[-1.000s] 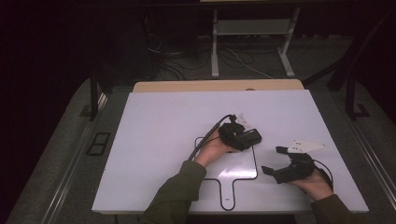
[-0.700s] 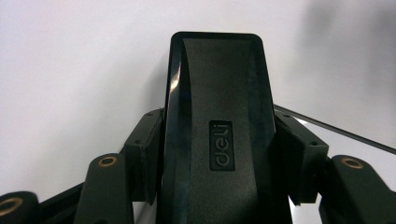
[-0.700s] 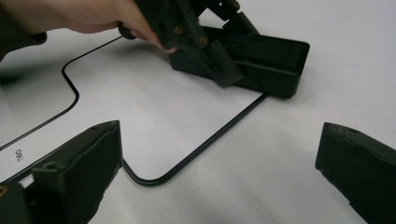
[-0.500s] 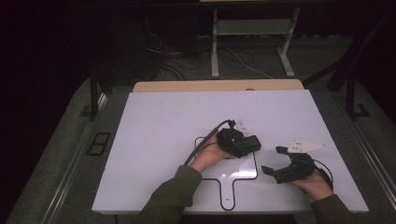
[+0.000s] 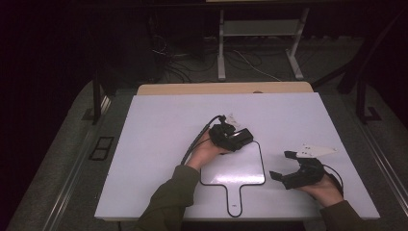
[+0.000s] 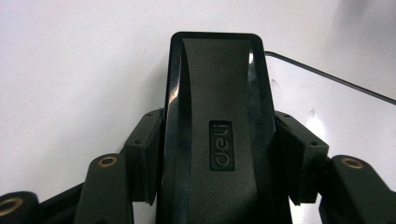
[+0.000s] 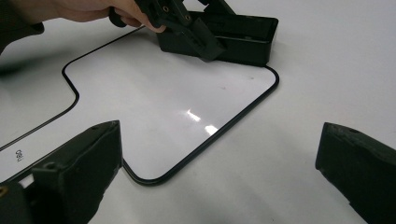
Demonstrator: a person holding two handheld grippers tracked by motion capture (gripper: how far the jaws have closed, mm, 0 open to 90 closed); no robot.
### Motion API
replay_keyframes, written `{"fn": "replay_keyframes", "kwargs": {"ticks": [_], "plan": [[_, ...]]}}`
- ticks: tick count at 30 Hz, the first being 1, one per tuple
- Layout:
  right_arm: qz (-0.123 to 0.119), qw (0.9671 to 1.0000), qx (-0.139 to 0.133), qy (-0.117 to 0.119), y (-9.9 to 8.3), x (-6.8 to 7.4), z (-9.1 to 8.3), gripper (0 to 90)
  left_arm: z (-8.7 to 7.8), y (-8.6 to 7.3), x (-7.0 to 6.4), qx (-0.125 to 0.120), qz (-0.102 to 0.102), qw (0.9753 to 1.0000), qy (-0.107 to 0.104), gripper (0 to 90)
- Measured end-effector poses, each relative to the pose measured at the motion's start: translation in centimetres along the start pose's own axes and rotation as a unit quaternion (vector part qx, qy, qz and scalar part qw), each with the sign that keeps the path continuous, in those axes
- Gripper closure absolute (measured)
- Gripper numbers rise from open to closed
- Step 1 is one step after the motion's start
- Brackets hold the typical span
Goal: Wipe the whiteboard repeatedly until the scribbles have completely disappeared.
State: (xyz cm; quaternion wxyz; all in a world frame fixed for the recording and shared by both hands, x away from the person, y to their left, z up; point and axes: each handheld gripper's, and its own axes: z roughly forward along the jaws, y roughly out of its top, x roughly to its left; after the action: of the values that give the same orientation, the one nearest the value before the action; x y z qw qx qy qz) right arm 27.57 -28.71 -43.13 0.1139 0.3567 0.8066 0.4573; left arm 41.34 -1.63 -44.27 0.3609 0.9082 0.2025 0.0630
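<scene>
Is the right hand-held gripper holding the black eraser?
No, the right hand-held gripper is open and holds nothing; the black eraser sits between the left hand-held gripper's jaws.

Wide-apart jaws frame the whiteboard [image 7: 154, 98] — black eraser [image 7: 233, 39] beyond.

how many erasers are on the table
1: a black deli whiteboard eraser, clamped in the left gripper at the top right corner of the paddle-shaped whiteboard. None seems hidden.

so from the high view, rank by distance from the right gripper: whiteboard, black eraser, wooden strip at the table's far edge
1. Whiteboard, just left of the right gripper.
2. Black eraser, at the whiteboard's top corner, clamped in the left gripper.
3. Wooden strip, along the far edge.
</scene>
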Motion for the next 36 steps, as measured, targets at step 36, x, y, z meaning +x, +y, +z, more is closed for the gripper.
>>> {"fn": "replay_keyframes", "kwargs": {"ticks": [36], "plan": [[-0.003,1.0000,0.001,0.001,0.0,0.1,0.1,0.0,2.0,2.0,-3.7,0.008,0.044,0.9982,-0.039,39.1]]}}
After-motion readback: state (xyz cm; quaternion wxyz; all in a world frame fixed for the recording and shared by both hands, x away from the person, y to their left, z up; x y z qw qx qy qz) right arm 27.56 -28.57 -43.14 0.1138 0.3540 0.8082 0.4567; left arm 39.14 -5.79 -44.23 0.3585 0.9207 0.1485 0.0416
